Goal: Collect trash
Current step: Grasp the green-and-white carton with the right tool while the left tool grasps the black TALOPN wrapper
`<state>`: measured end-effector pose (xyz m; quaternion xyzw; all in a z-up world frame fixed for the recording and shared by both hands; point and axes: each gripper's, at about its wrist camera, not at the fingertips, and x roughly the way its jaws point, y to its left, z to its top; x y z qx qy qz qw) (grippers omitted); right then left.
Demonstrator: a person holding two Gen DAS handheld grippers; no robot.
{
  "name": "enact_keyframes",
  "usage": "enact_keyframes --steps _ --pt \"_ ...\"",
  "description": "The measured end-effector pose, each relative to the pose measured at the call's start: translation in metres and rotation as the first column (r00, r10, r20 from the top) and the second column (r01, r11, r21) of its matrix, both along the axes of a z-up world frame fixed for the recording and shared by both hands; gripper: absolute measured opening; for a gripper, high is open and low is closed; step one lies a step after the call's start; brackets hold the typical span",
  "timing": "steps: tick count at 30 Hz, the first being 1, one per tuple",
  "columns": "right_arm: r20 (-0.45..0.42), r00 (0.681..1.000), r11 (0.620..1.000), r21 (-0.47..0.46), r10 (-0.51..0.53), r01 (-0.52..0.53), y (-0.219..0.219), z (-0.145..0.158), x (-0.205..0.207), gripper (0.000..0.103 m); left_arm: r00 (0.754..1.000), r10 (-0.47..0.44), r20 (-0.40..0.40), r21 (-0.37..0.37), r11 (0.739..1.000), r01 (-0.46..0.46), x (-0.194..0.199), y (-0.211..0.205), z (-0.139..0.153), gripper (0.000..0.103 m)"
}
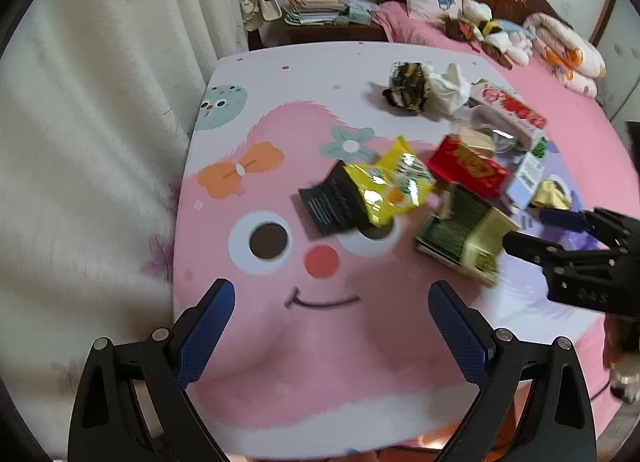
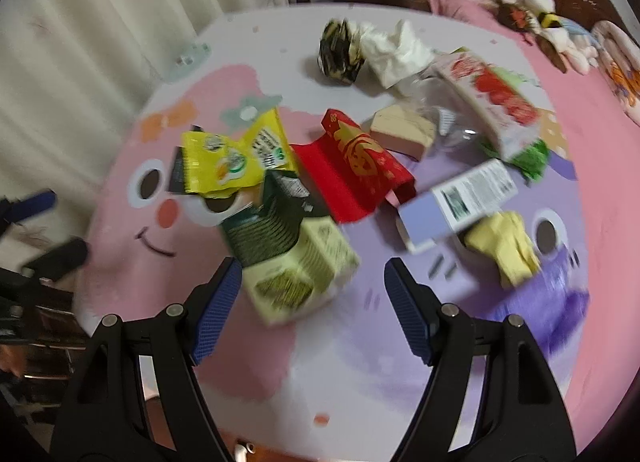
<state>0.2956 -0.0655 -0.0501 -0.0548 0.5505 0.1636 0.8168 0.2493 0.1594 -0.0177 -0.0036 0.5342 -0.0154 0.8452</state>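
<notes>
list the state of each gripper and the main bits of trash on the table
left gripper: jaws open, empty
right gripper: jaws open, empty
green carton: tipped on its side
yellow snack bag: crumpled, opened
red envelope: lying flat
white tissue: crumpled

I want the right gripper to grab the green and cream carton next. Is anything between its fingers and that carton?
Nothing visible does. The right gripper is open, and the green and cream carton lies just ahead of its fingertips on the table.

A cartoon-printed table point(image 1: 320, 342) carries a yellow wrapper point(image 1: 394, 186), red packet point(image 1: 466, 166), green carton point(image 1: 466, 242) and crumpled tissue point(image 1: 448, 88).
</notes>
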Motion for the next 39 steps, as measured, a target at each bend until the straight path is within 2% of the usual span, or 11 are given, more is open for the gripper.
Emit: enact_keyframes --steps 5,7,9,12,14,16,23,32,36,39 --pt "-0.107 0.994 1.000 0.000 -0.015 0.015 0.004 -0.041 0.038 0.069 0.998 -0.036 -0.042 -0.017 0.999 0.035 0.040 0.018 -0.016 0.099" --pt "-0.153 0.988 0.999 0.025 -0.017 0.021 0.002 -0.053 0.045 0.054 0.996 -0.062 -0.062 -0.042 0.997 0.059 0.054 0.020 -0.022 0.099" --pt "-0.176 0.984 0.999 0.047 -0.013 0.022 0.003 -0.060 0.045 0.049 0.993 -0.094 -0.070 -0.039 0.995 0.091 0.066 0.021 -0.029 0.099" --pt "-0.181 0.983 0.995 0.089 -0.032 0.048 -0.001 -0.060 0.040 0.033 0.986 -0.149 -0.076 -0.018 0.989 0.148 0.078 0.015 -0.039 0.099" --pt "-0.190 0.979 0.990 0.106 -0.067 0.088 -0.003 -0.059 0.033 0.028 0.977 -0.190 -0.094 -0.009 0.982 0.190 0.087 0.011 -0.050 0.099" --pt "-0.196 0.976 0.985 0.124 -0.092 0.118 -0.007 -0.056 0.025 0.024 0.967 -0.221 -0.129 -0.034 0.975 0.218 0.099 0.011 -0.063 0.099" --pt "-0.204 0.956 0.958 0.156 -0.209 0.242 -0.014 -0.051 -0.004 0.022 0.966 -0.172 -0.191 -0.132 0.980 0.149 0.127 0.018 -0.085 0.098" --pt "-0.220 0.935 0.929 0.183 -0.279 0.321 -0.010 -0.056 -0.024 0.022 0.961 -0.128 -0.244 -0.135 0.986 0.097 0.143 0.013 -0.106 0.095" --pt "-0.220 0.932 0.925 0.187 -0.289 0.331 -0.007 -0.058 -0.029 0.022 0.952 -0.096 -0.290 -0.138 0.989 0.058 0.148 0.013 -0.119 0.076" --pt "-0.215 0.930 0.921 0.192 -0.297 0.338 -0.006 -0.058 -0.030 0.022 0.957 -0.094 -0.275 -0.135 0.989 0.059 0.147 0.010 -0.118 0.065"
